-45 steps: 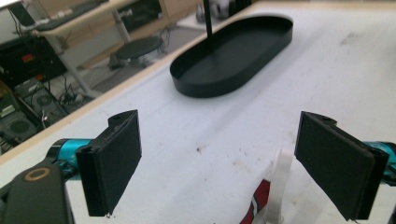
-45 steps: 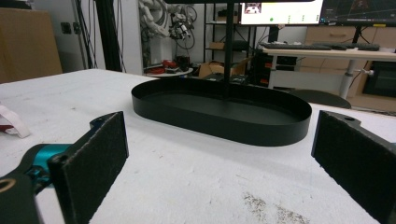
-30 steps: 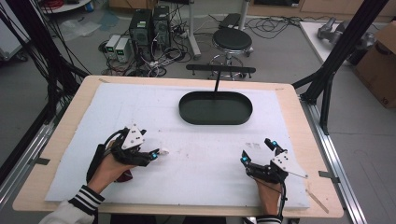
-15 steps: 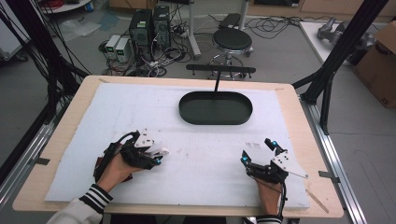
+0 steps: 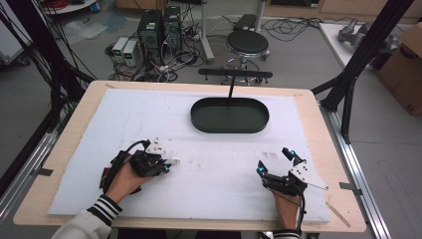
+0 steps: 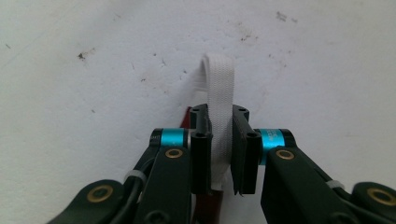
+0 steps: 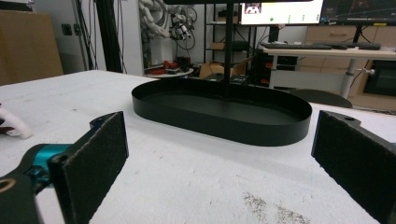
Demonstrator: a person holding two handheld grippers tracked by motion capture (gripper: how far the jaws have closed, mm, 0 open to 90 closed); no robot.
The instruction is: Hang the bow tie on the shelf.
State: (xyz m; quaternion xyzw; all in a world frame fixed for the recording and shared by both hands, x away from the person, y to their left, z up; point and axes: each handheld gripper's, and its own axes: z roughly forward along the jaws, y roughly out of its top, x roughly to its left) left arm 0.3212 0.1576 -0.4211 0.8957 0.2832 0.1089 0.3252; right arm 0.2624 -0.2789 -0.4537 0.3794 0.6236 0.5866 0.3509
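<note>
My left gripper (image 6: 219, 116) is shut on a white woven strap (image 6: 218, 88), which loops up out of the jaws and down onto the white mat. A red-brown piece (image 6: 188, 117) lies under the jaws, mostly hidden. In the high view the left gripper (image 5: 166, 164) sits low on the front left of the mat, and the white strap (image 5: 173, 161) pokes out at its tip. My right gripper (image 5: 275, 160) rests at the front right, open, with nothing between its pads (image 7: 93, 154). It faces a black oval tray (image 7: 219, 126).
The empty black oval tray (image 5: 199, 119) stands at the back centre of the white mat (image 5: 149, 114), with a black T-shaped stand (image 5: 232, 82) behind it. The wooden table edge (image 5: 343, 199) frames the mat. Off to the left in the right gripper view lies a white object (image 7: 11, 122).
The left hand has shifted slightly to the right and turned, with its gripper staying low on the mat. The right gripper has not moved.
</note>
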